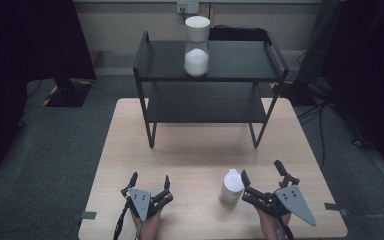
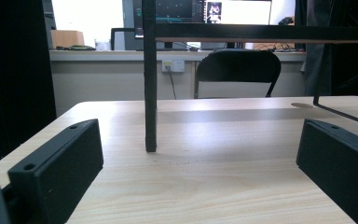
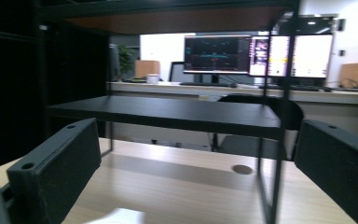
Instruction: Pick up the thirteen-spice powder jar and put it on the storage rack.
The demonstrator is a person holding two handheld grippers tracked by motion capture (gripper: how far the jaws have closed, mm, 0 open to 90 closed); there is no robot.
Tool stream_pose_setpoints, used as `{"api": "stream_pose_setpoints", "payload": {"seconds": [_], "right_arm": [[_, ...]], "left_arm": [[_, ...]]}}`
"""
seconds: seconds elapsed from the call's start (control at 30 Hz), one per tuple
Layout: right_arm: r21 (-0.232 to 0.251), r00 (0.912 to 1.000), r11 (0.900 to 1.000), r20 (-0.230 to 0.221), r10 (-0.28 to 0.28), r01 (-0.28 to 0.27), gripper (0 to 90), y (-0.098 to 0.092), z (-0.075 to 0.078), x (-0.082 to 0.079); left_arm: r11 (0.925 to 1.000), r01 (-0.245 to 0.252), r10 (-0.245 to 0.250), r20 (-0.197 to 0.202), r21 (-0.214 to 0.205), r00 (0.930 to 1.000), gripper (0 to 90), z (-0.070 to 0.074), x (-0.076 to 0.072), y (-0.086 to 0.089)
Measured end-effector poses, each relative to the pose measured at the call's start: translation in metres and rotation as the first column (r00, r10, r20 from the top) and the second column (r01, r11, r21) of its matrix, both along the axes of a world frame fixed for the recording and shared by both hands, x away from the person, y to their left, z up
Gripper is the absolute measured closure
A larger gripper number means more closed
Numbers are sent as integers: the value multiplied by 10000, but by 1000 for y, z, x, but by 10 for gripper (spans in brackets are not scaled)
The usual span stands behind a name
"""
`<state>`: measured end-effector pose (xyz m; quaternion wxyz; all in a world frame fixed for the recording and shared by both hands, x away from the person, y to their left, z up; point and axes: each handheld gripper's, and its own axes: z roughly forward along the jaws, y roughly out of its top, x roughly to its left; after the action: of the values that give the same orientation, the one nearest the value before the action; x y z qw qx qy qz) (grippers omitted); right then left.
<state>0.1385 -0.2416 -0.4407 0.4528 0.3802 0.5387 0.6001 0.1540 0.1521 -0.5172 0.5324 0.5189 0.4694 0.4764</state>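
A black two-tier shelf (image 1: 210,75) stands at the far half of the wooden table (image 1: 200,150). On its top tier is a tall clear jar with a white lid (image 1: 197,46), part full of white powder. A smaller jar with a white lid (image 1: 231,188) stands on the table near the front, just left of my right gripper (image 1: 262,173), which is open with nothing between its jaws. My left gripper (image 1: 150,180) rests open at the front left, empty. The left gripper view looks at the shelf's front left leg (image 2: 150,93); the right gripper view faces the lower tier (image 3: 168,113).
The table stands on grey carpet with dark screens at both sides. Cables run over the floor at the right (image 1: 325,115). A black chair (image 2: 237,72), a wall socket (image 2: 173,66) and desks with monitors (image 3: 216,53) lie beyond the table.
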Motion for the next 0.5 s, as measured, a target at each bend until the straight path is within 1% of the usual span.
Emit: {"api": "stream_pose_setpoints", "payload": {"seconds": [0.1, 0.17, 0.23, 0.3, 0.33, 0.4, 0.5], "right_arm": [[-198, 9994, 9994, -171, 293, -296, 0, 12, -5, 0], [-334, 9991, 9989, -289, 314, -323, 0, 19, -10, -1], [-373, 9990, 9988, -300, 318, -329, 6, 25, -18, -2], [-339, 9978, 9987, -560, 349, -369, 15, 30, -23, -3], [-349, 9975, 9987, -620, 352, -375, 24, 31, -24, -4], [-407, 9972, 9988, -703, 251, -280, 41, 36, -30, -6], [-570, 9977, 9984, -675, 23, -62, 69, 43, -39, -10]], "left_arm": [[10000, -3, 3, -2, 2, 10000, 0, 0, 0, 0], [10000, -4, 4, -2, 1, 10000, 0, 0, 0, 0], [10000, -5, 5, -3, 0, 10000, 0, 0, 0, 0], [10000, -6, 6, -2, -1, 10000, 0, 0, 0, 0], [10000, -7, 7, -3, 1, 10000, 0, 0, 0, 0], [10000, -7, 7, -3, 2, 10000, 0, 0, 0, 0], [10000, -7, 7, -3, 1, 10000, 0, 0, 0, 0]]}}
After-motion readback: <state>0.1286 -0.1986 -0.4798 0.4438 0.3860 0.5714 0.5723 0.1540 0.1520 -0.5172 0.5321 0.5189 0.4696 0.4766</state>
